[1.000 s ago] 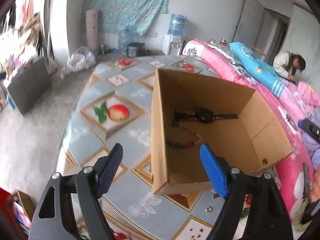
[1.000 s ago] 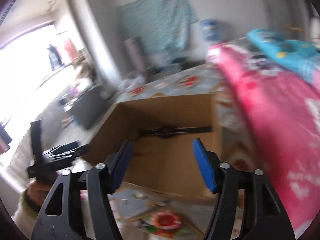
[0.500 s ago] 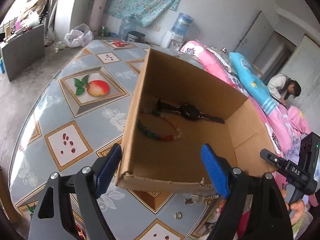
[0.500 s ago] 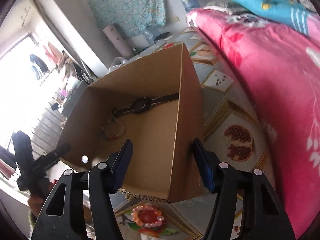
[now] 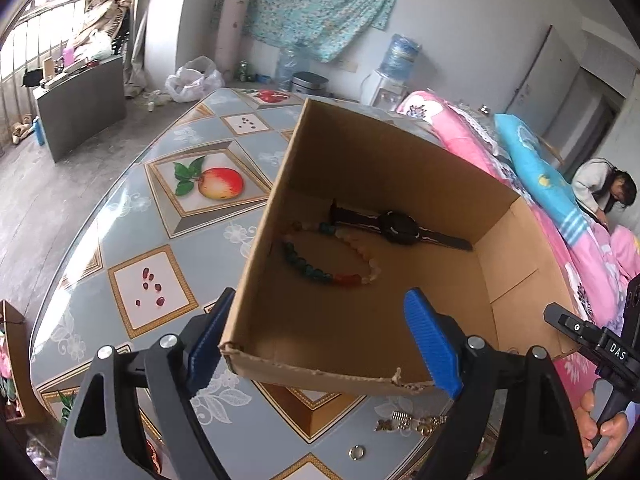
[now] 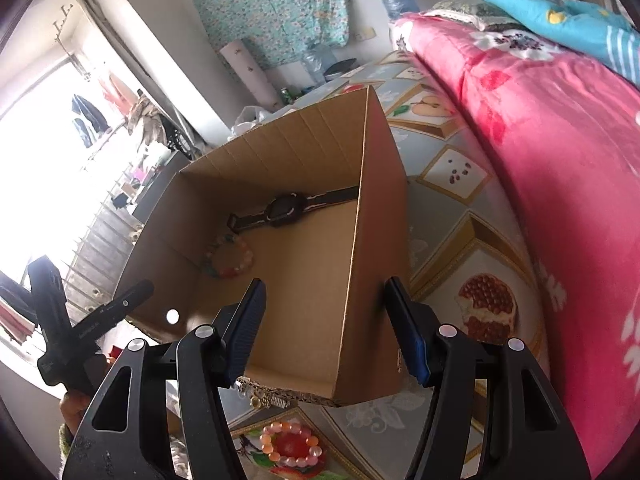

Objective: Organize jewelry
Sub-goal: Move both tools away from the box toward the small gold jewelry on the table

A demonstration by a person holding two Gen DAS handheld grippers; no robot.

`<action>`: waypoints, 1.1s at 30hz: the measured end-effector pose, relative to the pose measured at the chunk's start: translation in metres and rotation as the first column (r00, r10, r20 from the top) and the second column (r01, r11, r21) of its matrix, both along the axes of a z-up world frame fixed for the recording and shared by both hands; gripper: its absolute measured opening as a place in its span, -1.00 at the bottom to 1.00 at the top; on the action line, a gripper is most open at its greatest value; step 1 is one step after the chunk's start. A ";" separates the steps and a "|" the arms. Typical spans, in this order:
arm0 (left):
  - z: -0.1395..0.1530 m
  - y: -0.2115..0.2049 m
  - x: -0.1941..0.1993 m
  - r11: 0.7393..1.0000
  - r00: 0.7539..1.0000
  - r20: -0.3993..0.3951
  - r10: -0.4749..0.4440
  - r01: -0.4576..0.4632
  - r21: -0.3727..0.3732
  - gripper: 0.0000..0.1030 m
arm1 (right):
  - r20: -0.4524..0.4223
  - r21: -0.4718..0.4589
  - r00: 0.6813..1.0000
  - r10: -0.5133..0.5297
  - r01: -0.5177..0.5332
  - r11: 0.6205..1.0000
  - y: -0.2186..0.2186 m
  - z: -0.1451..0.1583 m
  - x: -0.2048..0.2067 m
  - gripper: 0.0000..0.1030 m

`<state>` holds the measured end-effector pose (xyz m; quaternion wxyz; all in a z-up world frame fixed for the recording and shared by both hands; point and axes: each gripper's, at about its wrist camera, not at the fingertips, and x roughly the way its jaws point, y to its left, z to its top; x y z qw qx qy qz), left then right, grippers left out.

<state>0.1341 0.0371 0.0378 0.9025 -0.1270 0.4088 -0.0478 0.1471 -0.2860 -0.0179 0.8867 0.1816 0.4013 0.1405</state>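
An open cardboard box [image 5: 520,320] [image 6: 380,280] stands on the fruit-patterned table [image 5: 168,240]. Inside lie a black watch [image 5: 400,228] [image 6: 286,210] and a multicoloured bead bracelet [image 5: 320,272] [image 6: 230,258]. A pink bead bracelet [image 6: 290,446] rests on the table in front of the box, with small metal earrings [image 5: 412,424] [image 6: 264,398] and a ring [image 5: 357,452] near it. My left gripper [image 5: 320,346] hovers open over the box's near-left corner, holding nothing. My right gripper [image 6: 326,334] is open over the near-right corner, above the pink bracelet.
A bed with a pink quilt [image 6: 560,160] runs along the table's right side. A person [image 5: 604,188] bends over it far back. A water dispenser [image 5: 396,64] and bags stand by the far wall. The table edge drops off at left.
Both grippers came down and nearer the box's front wall. The right view tilted down, bringing the pink bracelet and earrings into sight. The right jaws narrowed a little.
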 end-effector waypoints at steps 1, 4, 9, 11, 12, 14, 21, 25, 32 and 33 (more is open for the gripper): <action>0.000 -0.001 0.000 1.000 1.000 -0.002 0.009 -0.009 0.008 0.58 | -0.003 0.004 1.000 0.002 -0.002 1.000 -0.001 0.000 0.001 0.14; 0.000 -0.004 -0.001 1.000 1.000 0.005 0.019 -0.019 0.012 0.58 | -0.003 0.003 1.000 0.007 -0.007 1.000 -0.001 0.000 0.002 0.14; 0.002 0.000 -0.009 1.000 0.999 0.036 0.021 -0.021 0.016 0.60 | 0.001 0.026 1.000 -0.005 0.005 1.000 -0.003 0.003 -0.002 0.16; 0.010 0.006 -0.021 1.000 0.996 0.083 0.022 -0.023 0.017 0.61 | 0.024 0.017 0.999 -0.032 0.031 0.999 -0.005 0.009 -0.010 0.16; 0.015 0.010 -0.026 0.999 0.994 0.109 0.027 -0.029 0.014 0.61 | 0.044 0.020 0.998 -0.044 0.043 0.999 -0.006 0.015 -0.016 0.18; 0.026 0.022 -0.042 0.999 0.985 0.168 0.044 -0.047 0.012 0.62 | 0.082 0.002 0.994 -0.068 0.068 0.998 -0.007 0.026 -0.026 0.28; 0.038 0.052 -0.092 0.994 0.964 0.266 0.030 -0.058 0.096 0.73 | 0.216 -0.153 0.964 -0.157 0.193 0.969 -0.013 0.055 -0.079 0.57; 0.017 0.056 -0.107 0.990 0.975 0.222 -0.014 -0.018 0.142 0.76 | 0.176 -0.240 0.977 -0.118 0.159 0.958 -0.003 0.037 -0.101 0.57; -0.028 0.030 -0.106 0.974 0.985 0.127 -0.118 0.090 0.208 0.76 | -0.039 -0.299 0.999 0.007 -0.018 0.954 0.048 -0.032 -0.101 -0.01; -0.032 0.026 -0.106 0.971 0.984 0.119 -0.135 0.107 0.213 0.76 | -0.061 -0.296 0.998 0.029 -0.046 0.954 0.054 -0.038 -0.098 -0.12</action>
